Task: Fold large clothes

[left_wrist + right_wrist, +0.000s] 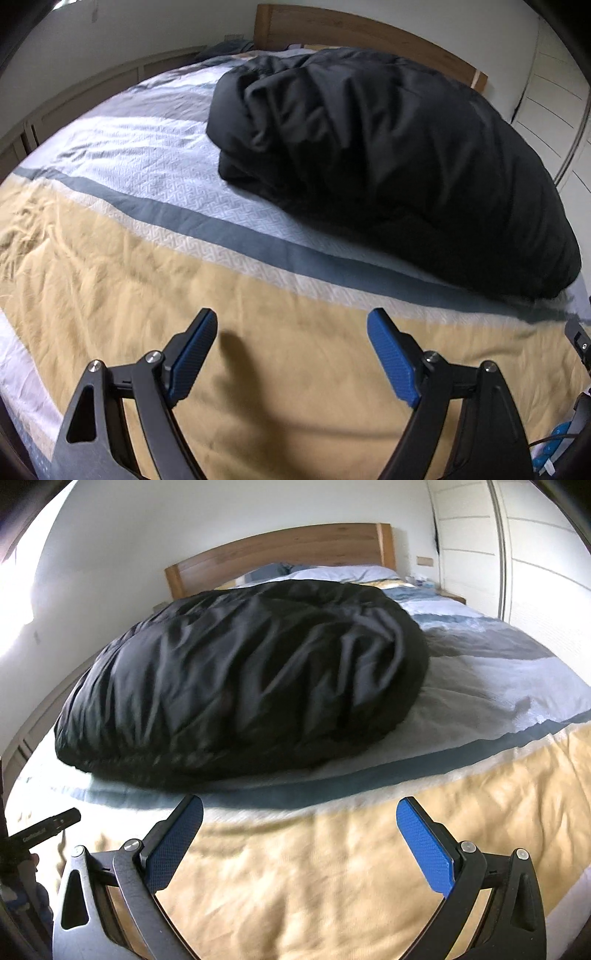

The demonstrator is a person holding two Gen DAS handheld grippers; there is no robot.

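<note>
Blue-padded fingers of the left gripper fill the bottom of its own view, spread wide with nothing between them, hanging over the yellow band of the bedspread near the foot edge of the bed. Its twin, the right gripper, is the same: jaws apart, empty, over that same yellow band.

Beyond both lies the black padded garment, a bulky quilted piece heaped in a rounded mound on the pale and grey stripes of the bed, farther toward the wooden headboard. It is bunched and creased, not spread flat, so no sleeve, hem or collar can be picked out; folding looks barely begun, or not begun at all.

What the coming move turns on, as I judge it: the mound is straight ahead of the fingers, across the grey stripe, apart from both. In the left wrist view it lies ahead and to the right, reaching toward the bed's right edge; in the right wrist view it lies ahead and to the left. So it sits between the two grippers' lines, its long axis running across the bed. Neither gripper is clearly nearer, so each could reach forward for its own end
</note>
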